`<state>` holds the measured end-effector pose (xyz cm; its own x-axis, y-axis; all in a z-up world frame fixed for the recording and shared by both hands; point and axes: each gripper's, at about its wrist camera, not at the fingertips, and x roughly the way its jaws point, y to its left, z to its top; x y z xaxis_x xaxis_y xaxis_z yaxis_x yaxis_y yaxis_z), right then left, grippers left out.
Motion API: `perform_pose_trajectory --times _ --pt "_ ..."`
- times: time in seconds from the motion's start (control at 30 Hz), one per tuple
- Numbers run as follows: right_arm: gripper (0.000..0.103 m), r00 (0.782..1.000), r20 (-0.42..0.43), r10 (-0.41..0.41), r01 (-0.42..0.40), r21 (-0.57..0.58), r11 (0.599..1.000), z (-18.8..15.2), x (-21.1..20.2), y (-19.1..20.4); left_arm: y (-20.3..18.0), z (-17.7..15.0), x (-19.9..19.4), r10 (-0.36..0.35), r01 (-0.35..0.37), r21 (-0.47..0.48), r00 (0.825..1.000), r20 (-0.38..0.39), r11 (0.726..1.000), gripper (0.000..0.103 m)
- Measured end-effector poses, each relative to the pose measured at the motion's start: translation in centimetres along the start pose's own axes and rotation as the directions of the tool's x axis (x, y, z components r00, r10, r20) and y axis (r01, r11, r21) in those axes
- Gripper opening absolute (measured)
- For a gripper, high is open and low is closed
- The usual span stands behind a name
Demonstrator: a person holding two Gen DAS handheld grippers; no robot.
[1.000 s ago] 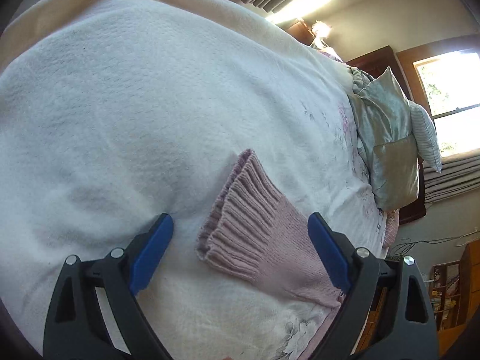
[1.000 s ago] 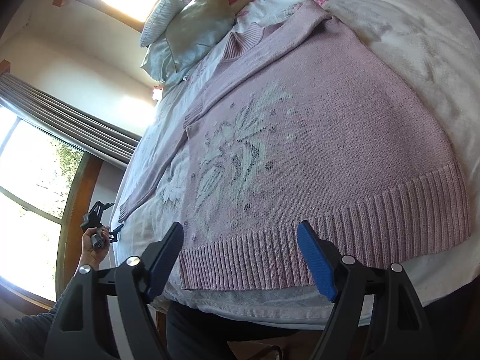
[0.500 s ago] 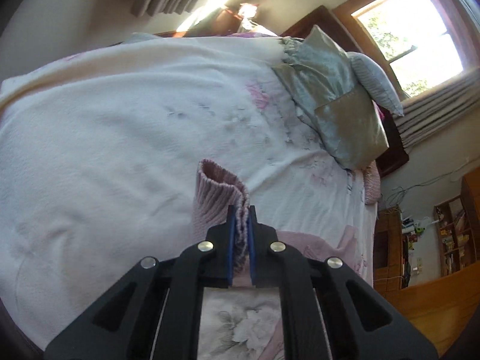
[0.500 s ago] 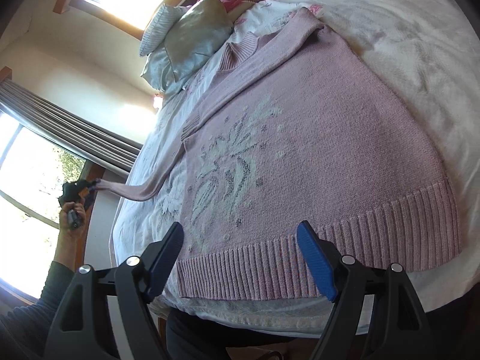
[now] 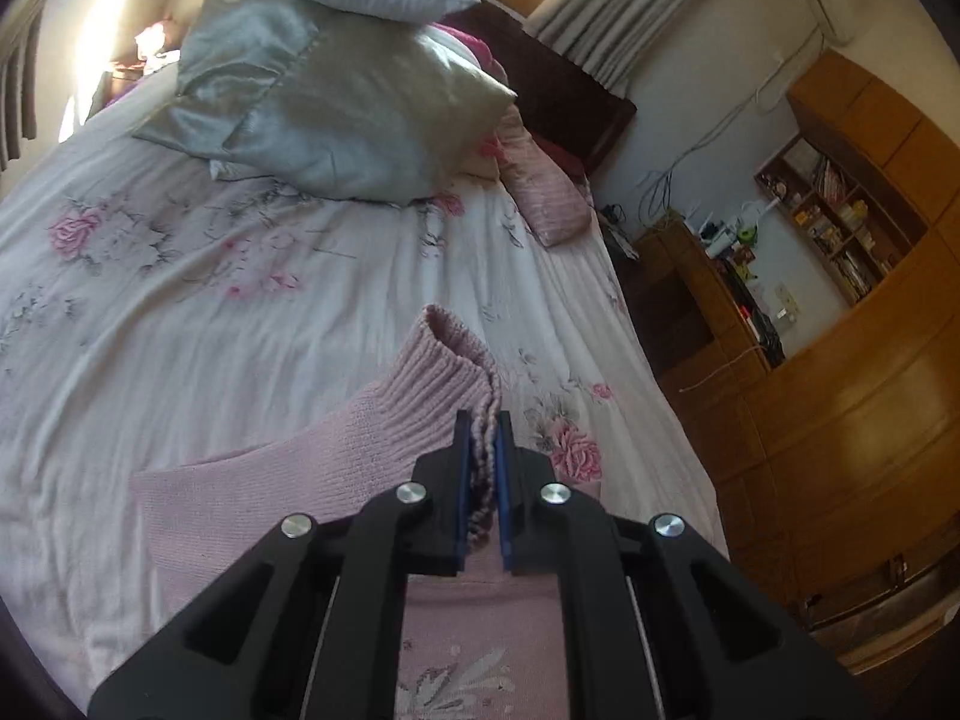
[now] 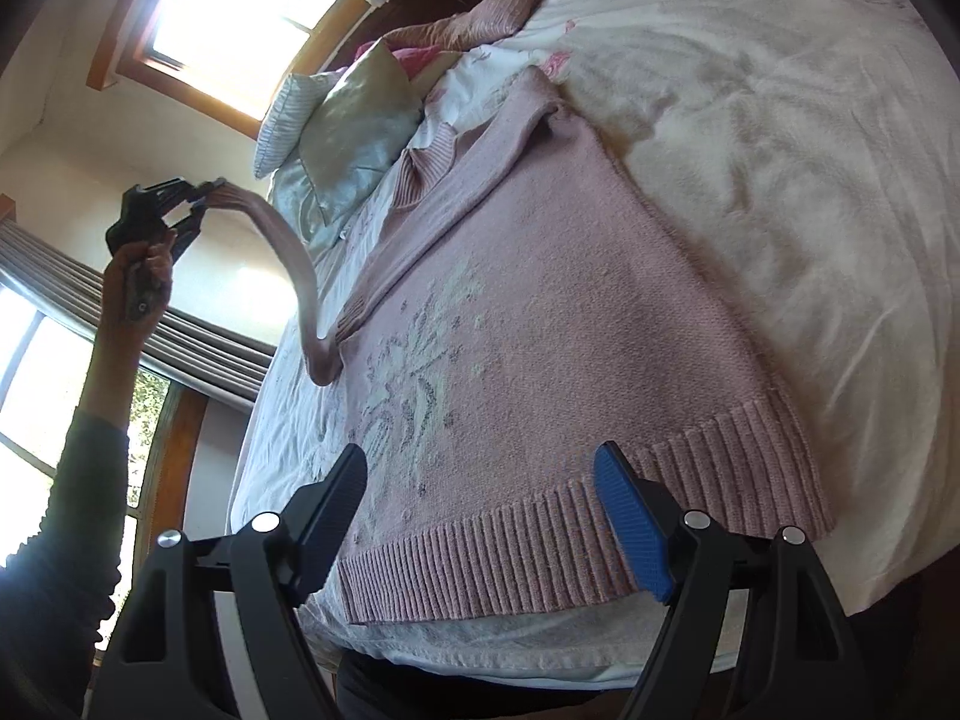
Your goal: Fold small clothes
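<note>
Sweater (image 6: pixel 540 312) lies flat, hem toward me, neck toward the pillows (image 6: pixel 354 138); left gripper (image 5: pixel 480 420) pinches its lifted sleeve cuff (image 5: pixel 456 360), right gripper (image 6: pixel 480 480) gapes.

The sweater (image 6: pixel 540 300) is dusty pink knit, with a white and grey flower motif on its front and ribbed bands at hem and cuff (image 5: pixel 444 372). The bedsheet (image 5: pixel 240 276) is white, printed with pink roses and grey leaves. At the upper left of the left wrist view, the pillows (image 5: pixel 336 114) are silvery grey-green satin. Both tools are black with blue pads (image 6: pixel 630 528).
</note>
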<state>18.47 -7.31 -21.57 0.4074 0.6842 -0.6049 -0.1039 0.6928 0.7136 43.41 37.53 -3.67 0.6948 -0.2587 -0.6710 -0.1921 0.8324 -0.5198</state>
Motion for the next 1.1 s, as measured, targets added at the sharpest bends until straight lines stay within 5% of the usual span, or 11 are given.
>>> perform_pose_trajectory --times 0.1,0.27,0.47,0.53,0.6,0.63,0.77,0.9,1.0,1.1 --pt "0.079 1.000 0.007 -0.013 0.013 0.016 1.000 0.4 -0.6 -1.5 -1.2 -2.5 8.1 0.010 -0.010 0.008 0.993 -0.115 1.000 0.005" --pt "0.079 0.999 0.027 -0.035 0.034 0.033 0.999 1.2 -1.5 -3.1 -0.1 -8.3 18.9 0.041 -0.044 -0.002 0.958 -0.284 0.999 0.005" --pt "0.080 0.997 0.040 -0.059 0.058 0.036 0.998 2.2 -2.1 -4.1 0.0 -11.2 24.1 0.042 -0.046 -0.005 0.937 -0.348 0.999 0.007" --pt "0.080 0.997 0.031 -0.066 0.065 0.032 0.997 2.4 -1.9 -4.3 -0.4 -11.1 24.4 0.032 -0.034 0.000 0.930 -0.367 0.999 0.020" --pt "0.080 0.998 0.006 -0.060 0.060 0.014 0.998 3.0 -1.4 -4.0 -1.1 -10.6 23.3 0.016 -0.021 -0.008 0.931 -0.366 1.000 0.059" --pt "0.080 0.999 -0.013 -0.047 0.047 0.000 0.999 3.6 -1.1 -3.7 -1.3 -9.9 22.0 -0.007 0.001 -0.017 0.936 -0.353 1.000 0.065" --pt "0.080 0.996 -0.074 0.049 -0.055 -0.088 0.995 9.2 -0.5 0.1 -2.3 -6.9 13.0 -0.174 0.166 -0.050 0.950 -0.260 0.985 0.078" --pt "0.100 0.968 -0.117 0.224 -0.241 -0.164 0.956 15.9 0.4 6.2 -1.6 -7.4 0.1 -0.291 0.296 0.058 0.954 -0.075 0.953 0.096" --pt "0.099 0.938 -0.182 0.293 -0.323 -0.159 0.933 20.7 4.0 9.4 2.3 -10.4 -6.0 -0.331 0.330 0.081 0.943 0.008 0.941 0.100" --pt "0.085 0.909 -0.268 0.318 -0.348 -0.070 0.935 24.7 10.1 10.2 7.9 -14.2 -8.2 -0.281 0.280 0.020 0.958 0.052 0.960 0.100"
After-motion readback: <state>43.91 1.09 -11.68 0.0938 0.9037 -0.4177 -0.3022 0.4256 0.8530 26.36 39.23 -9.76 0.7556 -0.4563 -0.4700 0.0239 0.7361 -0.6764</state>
